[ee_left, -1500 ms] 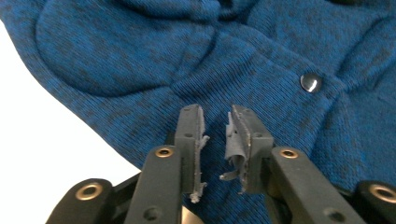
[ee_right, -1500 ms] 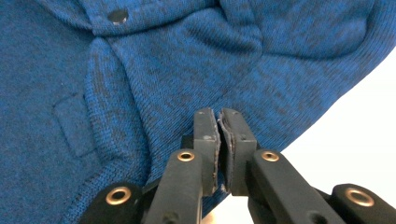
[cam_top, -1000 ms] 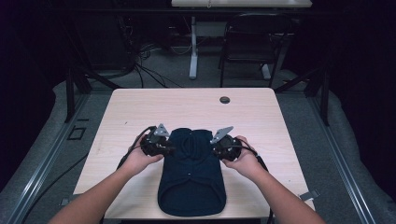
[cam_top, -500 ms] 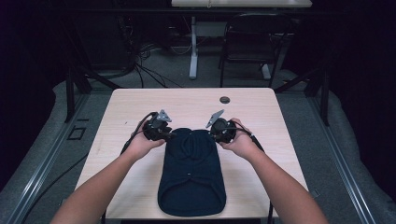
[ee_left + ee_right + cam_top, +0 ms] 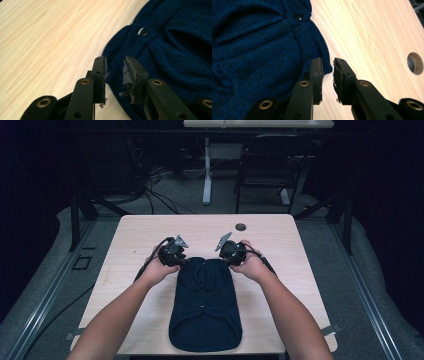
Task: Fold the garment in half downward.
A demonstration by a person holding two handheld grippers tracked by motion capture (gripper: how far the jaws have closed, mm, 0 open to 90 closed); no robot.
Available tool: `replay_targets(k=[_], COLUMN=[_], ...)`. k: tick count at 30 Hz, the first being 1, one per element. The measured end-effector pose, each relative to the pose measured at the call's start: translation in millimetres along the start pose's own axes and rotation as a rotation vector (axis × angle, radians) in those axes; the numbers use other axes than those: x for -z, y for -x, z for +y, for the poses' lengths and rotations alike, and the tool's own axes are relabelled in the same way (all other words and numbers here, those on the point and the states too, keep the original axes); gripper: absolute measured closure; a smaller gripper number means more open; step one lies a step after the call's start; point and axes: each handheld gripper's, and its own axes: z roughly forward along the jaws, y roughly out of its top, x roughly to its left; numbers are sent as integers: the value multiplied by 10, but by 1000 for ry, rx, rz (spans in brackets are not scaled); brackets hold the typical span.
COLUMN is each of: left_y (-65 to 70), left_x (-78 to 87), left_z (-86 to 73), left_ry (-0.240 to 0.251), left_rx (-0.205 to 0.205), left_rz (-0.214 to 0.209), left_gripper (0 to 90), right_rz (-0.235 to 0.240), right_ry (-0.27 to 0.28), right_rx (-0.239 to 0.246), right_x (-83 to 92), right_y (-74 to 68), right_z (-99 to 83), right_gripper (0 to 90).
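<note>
We are looking at a dark navy blue knitted garment [image 5: 205,305] with darker flecks in the weave and small black buttons [image 5: 142,32]. It is lying on a pale wooden table [image 5: 280,235] with light tan grain streaks. We are seeing black jaws on the left gripper [image 5: 115,72] and right gripper [image 5: 327,72], with brassy rivets and grey worn pads [image 5: 127,75].

L gripper [image 5: 115,72]: black, brass rivets | R gripper [image 5: 327,72]: same | forearms bare
</note>
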Motion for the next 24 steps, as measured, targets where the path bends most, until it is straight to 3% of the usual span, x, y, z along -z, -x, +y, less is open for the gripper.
replay_targets(k=[3,12,16,24], left_y=[-30,-49,-42,-56], left_x=[-20,-190,-232,-268], left_z=[3,33,41,26], left_ry=[-4,-34,-31,-21], left_rx=[18,-32,-31,-33], left_rz=[0,13,22,23], left_gripper=[705,682,677,635], right_rz=[-7,-9,-14,0], right_ry=[-12,-33,-55,-44], right_rx=[9,18,18,11], right_x=[-40,-181,-260,-334], right_y=[20,43,57,55], right_z=[36,64,47,38], right_gripper=[758,743,716,704])
